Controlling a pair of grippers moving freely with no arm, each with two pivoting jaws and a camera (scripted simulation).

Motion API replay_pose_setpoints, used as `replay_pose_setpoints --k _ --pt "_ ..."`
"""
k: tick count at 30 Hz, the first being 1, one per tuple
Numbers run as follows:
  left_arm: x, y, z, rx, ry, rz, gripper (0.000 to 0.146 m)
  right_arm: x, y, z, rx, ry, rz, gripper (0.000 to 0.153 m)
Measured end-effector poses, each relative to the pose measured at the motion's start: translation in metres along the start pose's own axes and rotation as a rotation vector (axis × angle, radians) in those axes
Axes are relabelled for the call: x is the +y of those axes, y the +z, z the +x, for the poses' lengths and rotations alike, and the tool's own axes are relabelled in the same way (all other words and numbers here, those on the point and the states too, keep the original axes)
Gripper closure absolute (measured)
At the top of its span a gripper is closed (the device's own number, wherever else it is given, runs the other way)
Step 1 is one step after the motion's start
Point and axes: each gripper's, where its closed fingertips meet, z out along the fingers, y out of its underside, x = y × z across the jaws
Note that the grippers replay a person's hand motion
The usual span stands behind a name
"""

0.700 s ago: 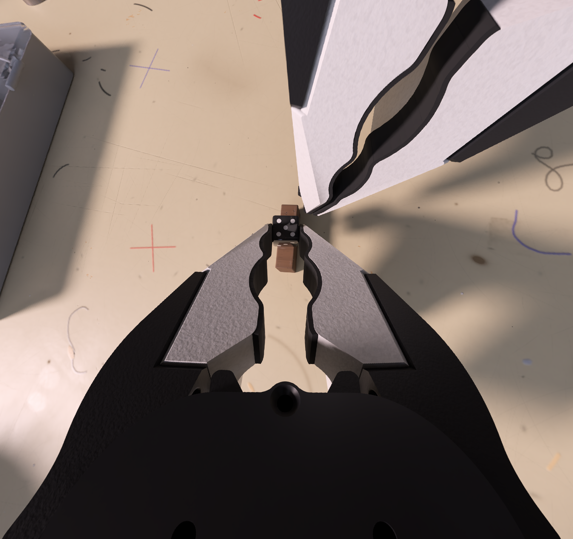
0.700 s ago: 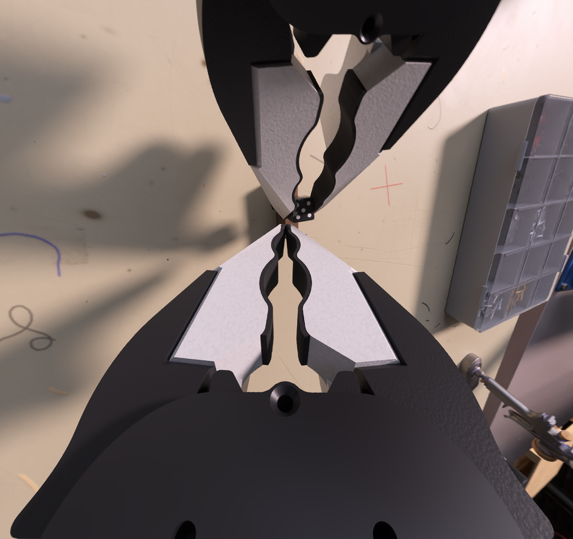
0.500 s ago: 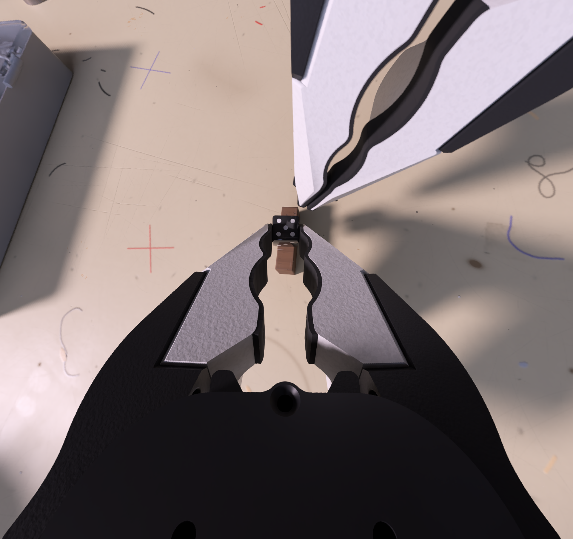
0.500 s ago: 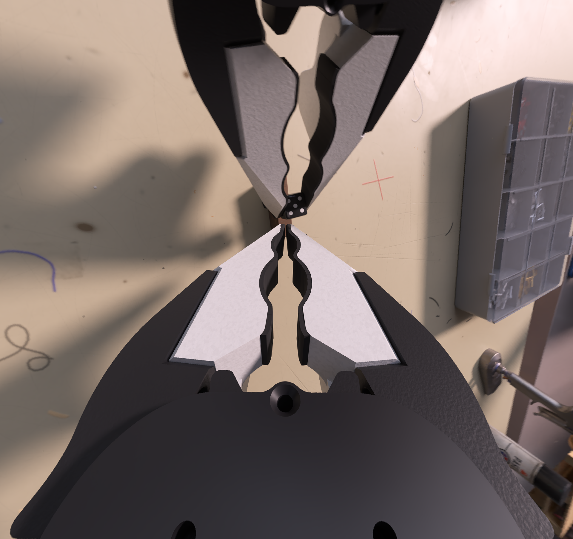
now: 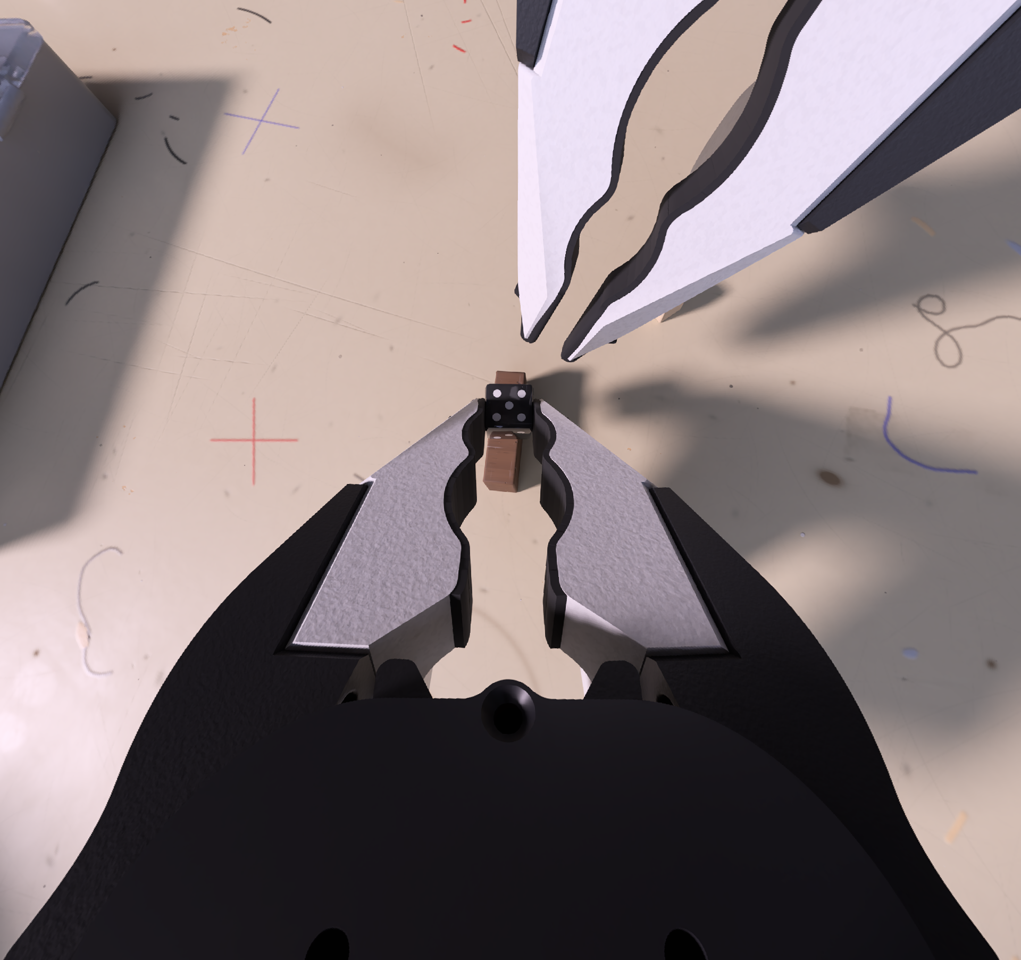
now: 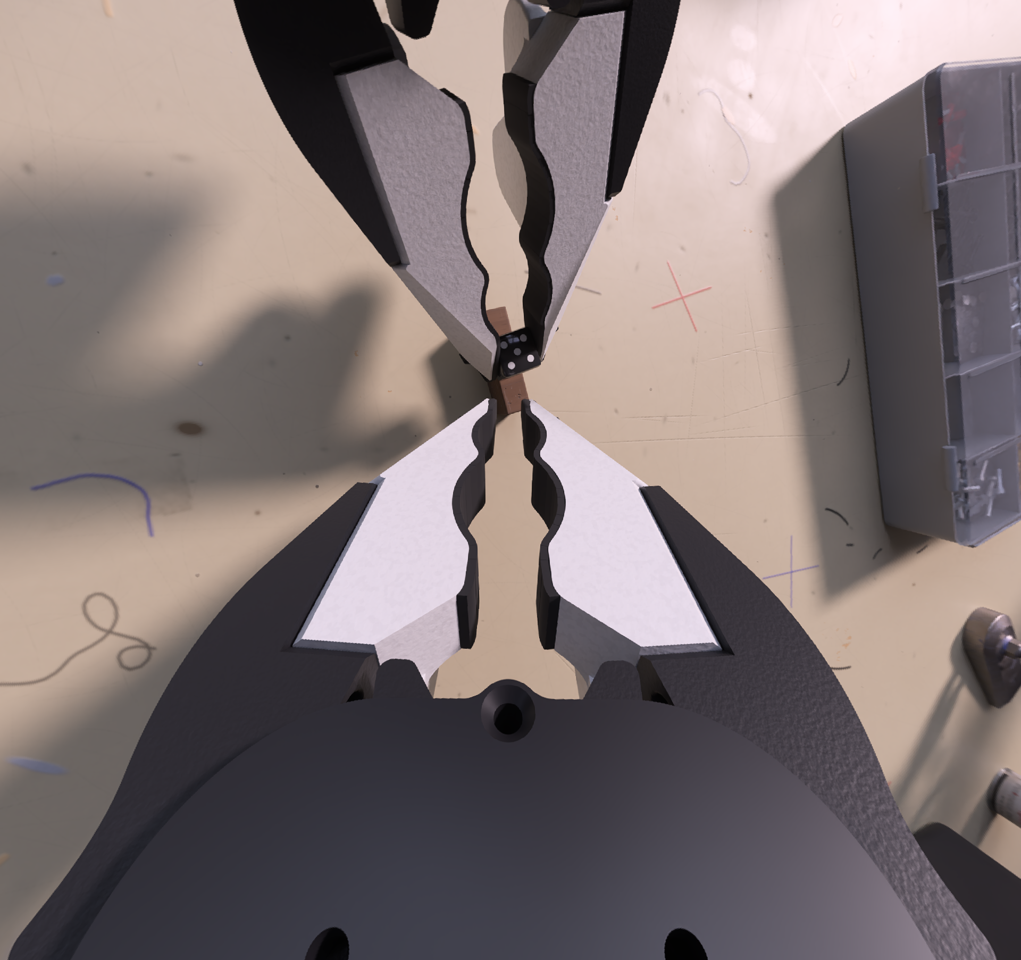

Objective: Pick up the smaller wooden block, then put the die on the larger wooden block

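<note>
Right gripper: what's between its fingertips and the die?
Only the brown wooden block's near end, in the right wrist view; the die sits pinched in the left gripper just beyond.

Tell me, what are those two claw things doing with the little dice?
The left gripper holds the black die between its fingers, just over a brown wooden block lying on the tan table. The right gripper hangs close by, facing it, with its fingers slightly apart and nothing in them.
</note>
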Motion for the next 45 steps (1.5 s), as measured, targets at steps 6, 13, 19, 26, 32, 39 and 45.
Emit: replay_pose_setpoints --k 6,13,19,26,32,39,45 --pt "0.000 0.000 0.001 0.004 -0.002 0.000 0.130 -0.001 0.002 -0.002 -0.008 0.019 0.010 0.144" --pt "-0.001 0.000 0.003 0.011 -0.002 0.001 0.130 -0.001 0.003 -0.003 0.014 -0.016 -0.002 0.141" --pt "-0.002 0.002 0.002 0.018 -0.006 0.019 0.130 0.000 0.003 -0.002 0.020 0.017 0.017 0.144" --pt "0.001 0.001 -0.002 0.044 -0.041 0.038 0.130 0.010 0.007 -0.002 0.014 0.088 0.040 0.143" --pt "0.003 0.003 -0.004 0.039 -0.017 0.025 0.130 0.013 0.010 -0.005 -0.021 0.178 0.098 0.143" --pt "0.005 0.005 -0.002 0.044 0.000 0.003 0.130 0.026 0.010 -0.006 -0.070 0.366 0.167 0.125" --pt "0.004 0.008 -0.002 0.048 0.037 -0.032 0.130 0.038 0.017 -0.007 -0.101 0.519 0.200 0.124"
